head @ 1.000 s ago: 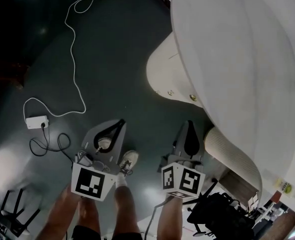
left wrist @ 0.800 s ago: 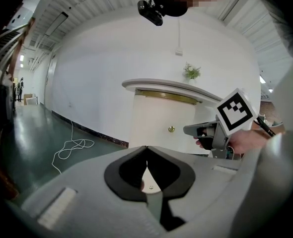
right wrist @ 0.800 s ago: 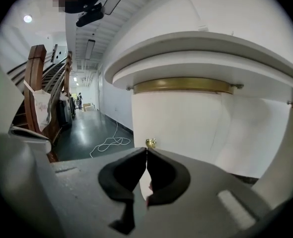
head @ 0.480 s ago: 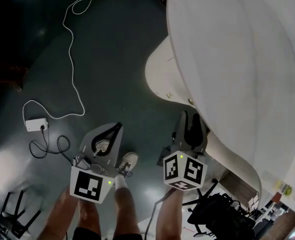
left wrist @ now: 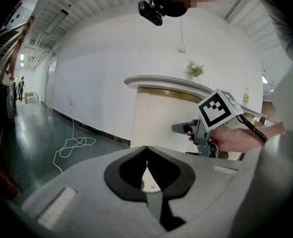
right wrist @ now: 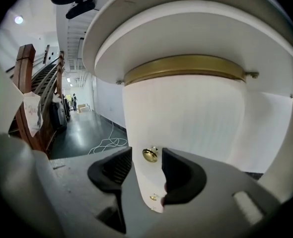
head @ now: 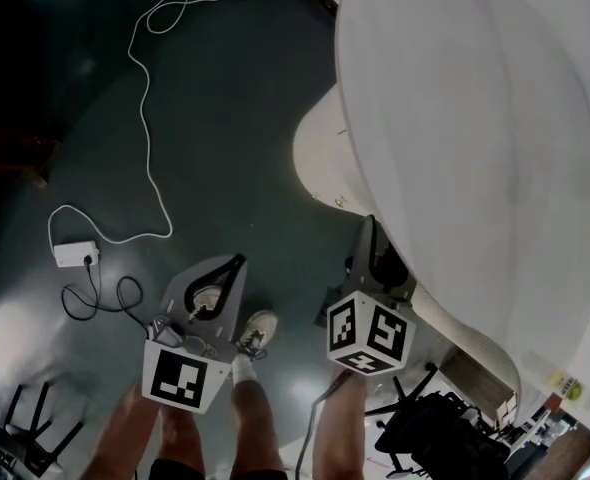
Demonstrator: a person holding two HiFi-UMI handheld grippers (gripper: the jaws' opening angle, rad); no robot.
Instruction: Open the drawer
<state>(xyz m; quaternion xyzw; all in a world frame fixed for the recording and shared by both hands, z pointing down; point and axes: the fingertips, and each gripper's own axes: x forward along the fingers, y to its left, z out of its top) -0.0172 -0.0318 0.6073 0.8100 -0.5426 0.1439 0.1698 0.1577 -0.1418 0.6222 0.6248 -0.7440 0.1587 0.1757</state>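
A white round cabinet [head: 325,158] stands under a wide white top [head: 475,118]. Its curved front [right wrist: 186,113] has a brass band above and a small brass knob [right wrist: 150,154]. My right gripper [right wrist: 146,155] is open, and its jaws have just been opening. The knob shows in the gap between its tips, and the pads are not pressing on it. In the head view the right gripper [head: 375,256] reaches under the top's edge. My left gripper [head: 237,264] hangs over the floor to the left, shut and empty [left wrist: 146,150].
A white cable [head: 145,98] snakes across the dark green floor to a white plug box [head: 75,255]. The person's shoe [head: 258,325] is between the grippers. A black chair base [head: 440,433] sits at lower right. A wooden stair rail [right wrist: 27,83] is at far left.
My right gripper has moved forward to the cabinet front and slid under the top's edge, and its jaws have opened. The left gripper has stayed almost where it was.
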